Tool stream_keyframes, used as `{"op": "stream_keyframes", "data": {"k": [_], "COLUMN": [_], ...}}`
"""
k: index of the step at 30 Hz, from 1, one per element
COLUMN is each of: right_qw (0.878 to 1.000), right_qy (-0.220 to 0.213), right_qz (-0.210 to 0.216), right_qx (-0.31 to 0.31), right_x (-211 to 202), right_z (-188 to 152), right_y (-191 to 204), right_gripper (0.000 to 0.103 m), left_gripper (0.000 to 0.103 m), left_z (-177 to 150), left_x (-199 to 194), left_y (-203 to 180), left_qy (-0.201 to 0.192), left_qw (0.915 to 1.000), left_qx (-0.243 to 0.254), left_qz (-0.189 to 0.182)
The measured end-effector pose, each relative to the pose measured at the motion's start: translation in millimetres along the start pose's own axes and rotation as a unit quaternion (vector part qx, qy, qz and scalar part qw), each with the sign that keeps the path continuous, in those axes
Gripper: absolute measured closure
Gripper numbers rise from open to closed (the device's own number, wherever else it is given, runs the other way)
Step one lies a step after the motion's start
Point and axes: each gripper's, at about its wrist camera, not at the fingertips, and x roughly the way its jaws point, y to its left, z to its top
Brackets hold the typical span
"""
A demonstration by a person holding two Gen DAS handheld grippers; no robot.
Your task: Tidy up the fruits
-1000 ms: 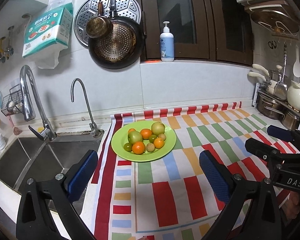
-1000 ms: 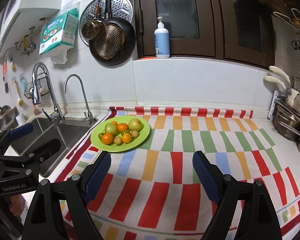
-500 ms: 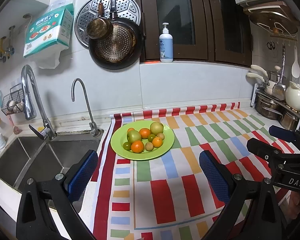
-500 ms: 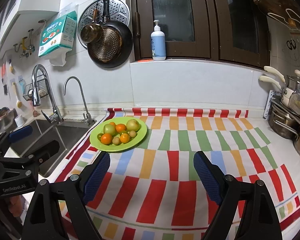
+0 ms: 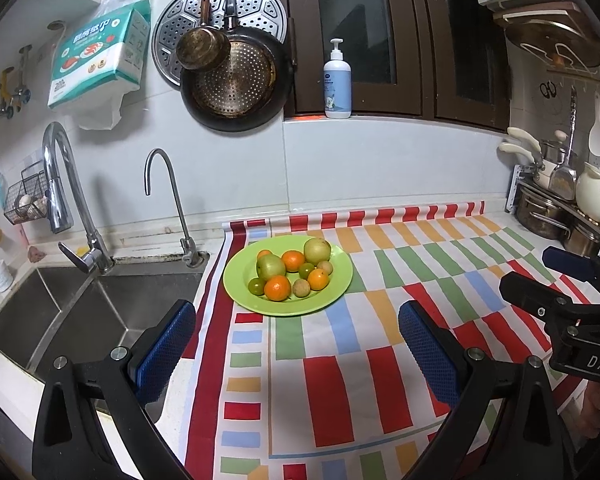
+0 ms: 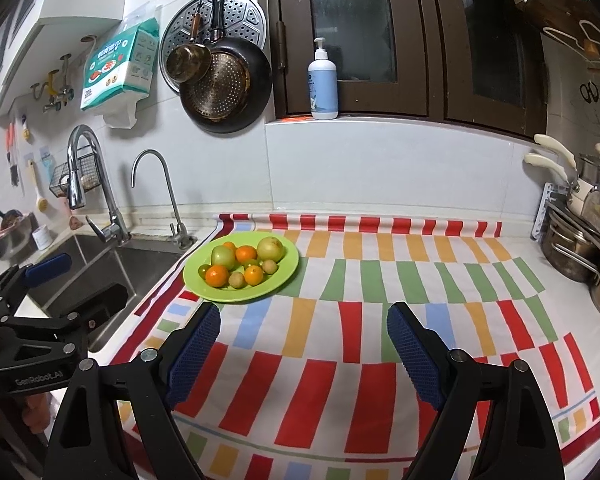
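Ahead of the left gripper (image 5: pixel 296 336), between its spread, empty fingers, a green plate (image 5: pixel 340 284) of fruits (image 5: pixel 292 274) sits on the striped cloth (image 5: pixel 380 360) beside the sink (image 5: pixel 100 300). From the right gripper (image 6: pixel 304 336), also spread wide and empty, the plate lies ahead and slightly left.

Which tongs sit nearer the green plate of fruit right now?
Left, slightly. The left tongs face the green plate almost head-on; the right tongs stand off to its right, with the plate ahead-left.
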Motion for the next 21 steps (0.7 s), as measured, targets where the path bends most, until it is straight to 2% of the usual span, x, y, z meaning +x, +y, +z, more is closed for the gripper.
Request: {"op": "stream_keyframes", "data": {"k": [21], "right_qw": [1.000], "right_qy": [0.003], "right_qz": [0.002], "right_qx": [-0.002], "right_x": [7.3], "right_z": [0.6], "right_y": [1.5], "right_gripper": [0.017], "left_gripper": [0.000], "left_z": [2.0], "left_x": [3.5], "left_y": [-1.9], "left_qy": [-0.002], "left_qw": [1.0000], "left_qx": [0.003], "left_qz": [0.006]}}
